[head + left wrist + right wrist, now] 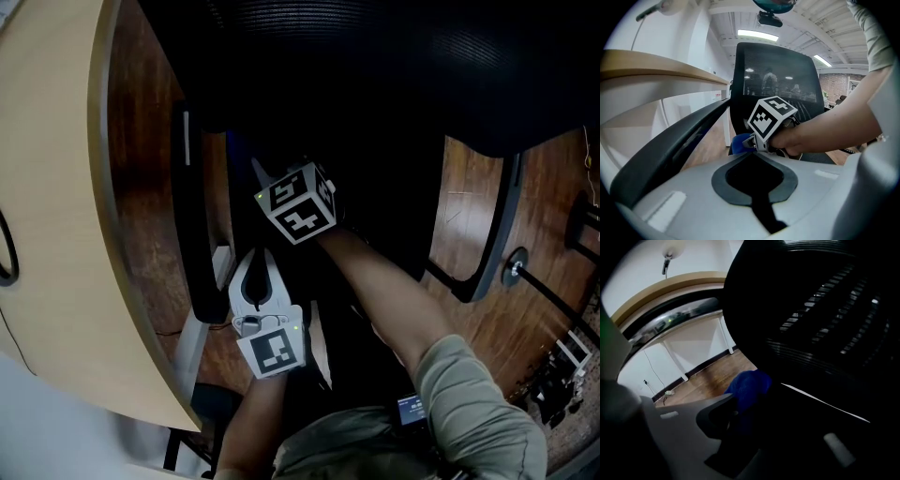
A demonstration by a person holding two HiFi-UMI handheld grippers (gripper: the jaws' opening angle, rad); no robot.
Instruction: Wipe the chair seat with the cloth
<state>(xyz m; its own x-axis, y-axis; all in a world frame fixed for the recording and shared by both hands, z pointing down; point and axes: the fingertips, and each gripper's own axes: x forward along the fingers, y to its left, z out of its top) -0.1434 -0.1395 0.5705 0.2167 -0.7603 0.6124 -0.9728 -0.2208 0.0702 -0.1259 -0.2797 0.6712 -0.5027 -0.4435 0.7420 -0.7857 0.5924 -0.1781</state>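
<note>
Head view, 9 o'clock: desk (56,187), tan curved top. Just right of it is the desk-side armrest (192,244), black, running 12 to 6.

Left gripper (260,258) is at 6 o'clock of centre, just beside that armrest, tips toward 12. Its jaws are closed together with nothing in them.

Right gripper (744,403) is at 1 o'clock of the left one, with its cube (298,202) near frame centre. Its jaws are clamped on the blue cloth (747,386).

The cloth is bunched at the jaw tips, about 10 o'clock of the cube. It sits low over the rear of the seat (384,187), by the base of the mesh backrest (773,75) and near the desk-side armrest. It is too dark to tell if the cloth touches the seat.

Forearm (394,300) runs from 5 o'clock up to the cube. The other armrest (492,244) is at 3 o'clock. Wood floor (469,319) shows at 4 o'clock.
</note>
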